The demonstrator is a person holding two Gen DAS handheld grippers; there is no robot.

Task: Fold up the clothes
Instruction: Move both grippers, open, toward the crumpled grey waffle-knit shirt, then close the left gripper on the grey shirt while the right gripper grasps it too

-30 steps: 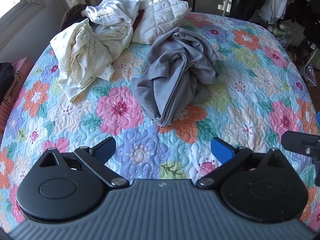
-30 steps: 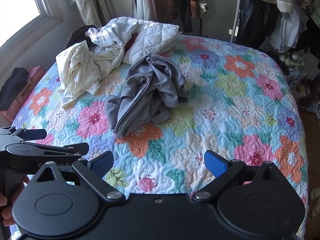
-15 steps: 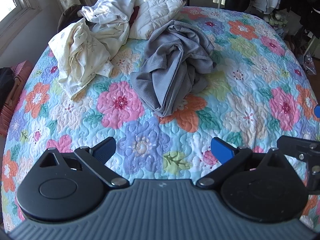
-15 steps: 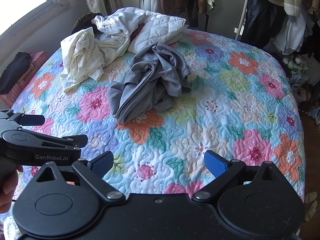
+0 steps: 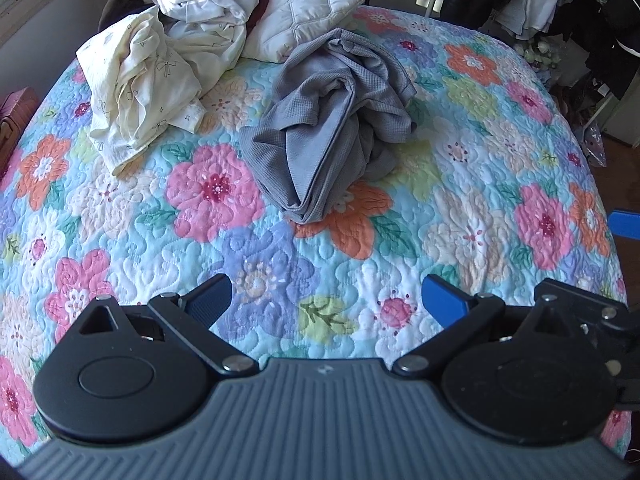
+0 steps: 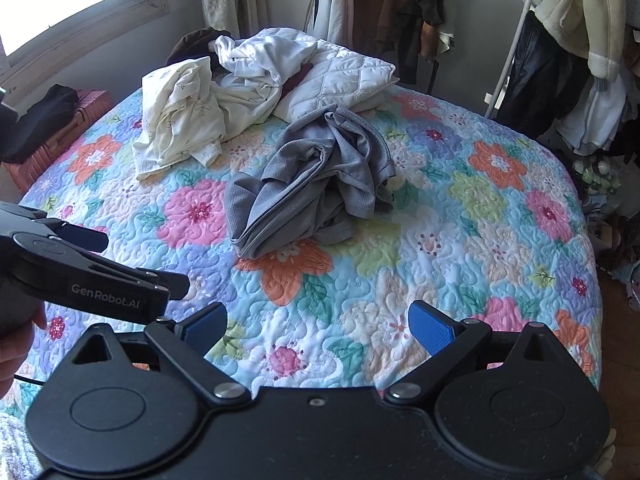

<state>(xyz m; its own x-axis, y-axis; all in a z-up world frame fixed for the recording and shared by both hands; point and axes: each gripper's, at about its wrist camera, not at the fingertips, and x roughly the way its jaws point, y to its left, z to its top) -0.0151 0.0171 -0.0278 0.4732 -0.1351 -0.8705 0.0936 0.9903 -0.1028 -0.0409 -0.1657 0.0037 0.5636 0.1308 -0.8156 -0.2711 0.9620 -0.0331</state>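
- My left gripper (image 5: 326,300) hangs above the flowered quilt (image 5: 480,216) with its 2 blue-padded fingers spread wide and nothing between them.
- My right gripper (image 6: 318,326) is likewise spread wide and empty, over the near part of the quilt (image 6: 472,240).
- From the right wrist view I see the left gripper's black body at the left edge, just beside my right one.
- The grey garment (image 5: 332,128) lies crumpled in a heap near the middle of the bed, well ahead of both grippers and touching neither; the right wrist view shows the same grey garment (image 6: 316,184).
- Behind it to the left sits a cream garment (image 5: 136,88) bunched against a white garment (image 5: 212,4).
- A white quilted pillow (image 5: 308,12) lies just behind the grey heap, at the far end of the bed.
- Hanging clothes (image 6: 568,40) fill the far right side of the room.
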